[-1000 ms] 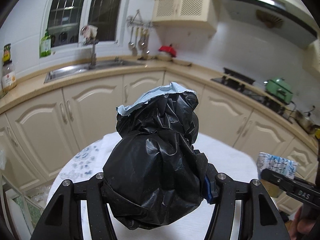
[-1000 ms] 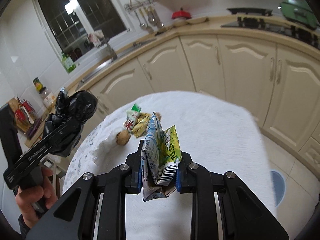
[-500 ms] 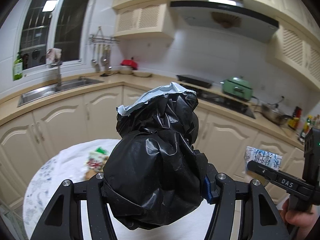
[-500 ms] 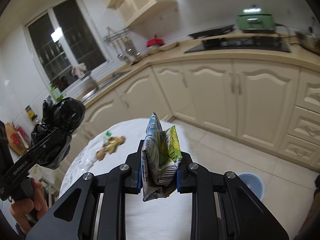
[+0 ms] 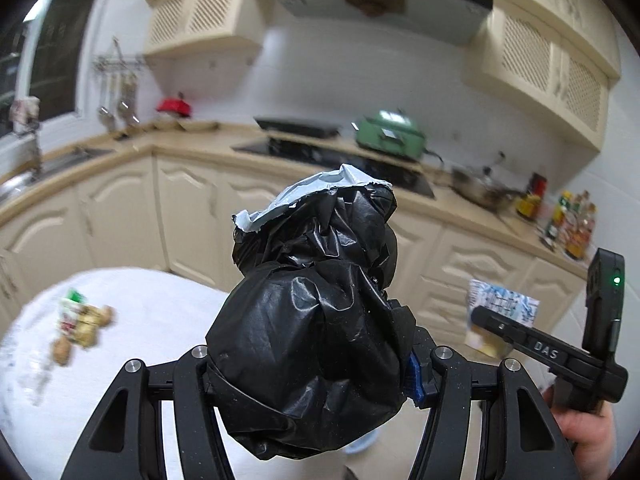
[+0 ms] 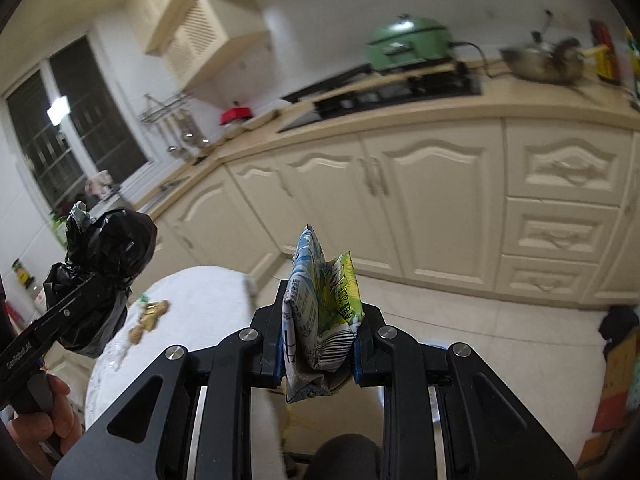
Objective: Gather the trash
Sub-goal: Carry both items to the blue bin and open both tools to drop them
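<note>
Two grippers, each carrying trash above the kitchen floor.
Left gripper (image 5: 310, 364) clamped a bunched black trash bag (image 5: 316, 304), its pale grey rim topmost, long axis upright. Right gripper (image 6: 318, 354) pinched a flattened blue-and-green snack wrapper (image 6: 322, 312), standing on edge, pointing up and forward toward the cabinets (image 6: 432, 200). Both pointed slightly downward, beside the white round table (image 6: 192, 304) holding more scraps (image 6: 150, 314).

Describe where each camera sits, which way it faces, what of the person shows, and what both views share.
Left wrist: on the left gripper, facing stove and cabinets; jaws clamp a black trash bag; right gripper and right hand at right.
Right wrist: on the right gripper, facing cabinets and floor; jaws pinch a flattened carton; left hand at left.
Shared: bag, carton, white table, green pot.
</note>
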`<state>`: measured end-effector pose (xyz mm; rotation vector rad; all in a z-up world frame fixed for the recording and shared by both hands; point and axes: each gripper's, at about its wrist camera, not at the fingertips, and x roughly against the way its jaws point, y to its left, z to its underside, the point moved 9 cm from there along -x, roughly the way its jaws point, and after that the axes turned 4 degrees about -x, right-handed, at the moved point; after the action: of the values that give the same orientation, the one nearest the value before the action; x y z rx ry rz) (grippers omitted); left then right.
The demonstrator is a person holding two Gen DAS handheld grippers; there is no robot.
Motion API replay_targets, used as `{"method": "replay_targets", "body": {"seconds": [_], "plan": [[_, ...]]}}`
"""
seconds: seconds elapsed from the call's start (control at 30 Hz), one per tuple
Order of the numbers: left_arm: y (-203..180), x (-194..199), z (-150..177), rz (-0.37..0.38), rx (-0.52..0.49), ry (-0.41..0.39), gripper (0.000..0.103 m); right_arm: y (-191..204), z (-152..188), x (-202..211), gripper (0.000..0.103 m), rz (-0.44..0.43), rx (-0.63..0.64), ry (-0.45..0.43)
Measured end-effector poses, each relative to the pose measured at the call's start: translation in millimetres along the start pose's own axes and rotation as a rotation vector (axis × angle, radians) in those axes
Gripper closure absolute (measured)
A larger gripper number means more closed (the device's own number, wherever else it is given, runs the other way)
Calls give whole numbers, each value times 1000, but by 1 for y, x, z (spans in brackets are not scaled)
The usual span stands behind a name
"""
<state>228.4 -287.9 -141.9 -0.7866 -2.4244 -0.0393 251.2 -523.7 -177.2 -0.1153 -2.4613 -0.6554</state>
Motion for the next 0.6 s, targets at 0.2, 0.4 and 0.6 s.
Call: {"method": "replay_targets", "body": {"seconds": [0.2,0.4,0.6], "plan": [[-31,-66,15,95,-17,159,46,-62,11,-30,80,64,-72,59],[-52,-136,37,127,-23,337,46,-114,29,-77,80,100,-147,145],[-63,-190,47,127,-23,451,46,-148,44,-112,80,122,-192,213]]}}
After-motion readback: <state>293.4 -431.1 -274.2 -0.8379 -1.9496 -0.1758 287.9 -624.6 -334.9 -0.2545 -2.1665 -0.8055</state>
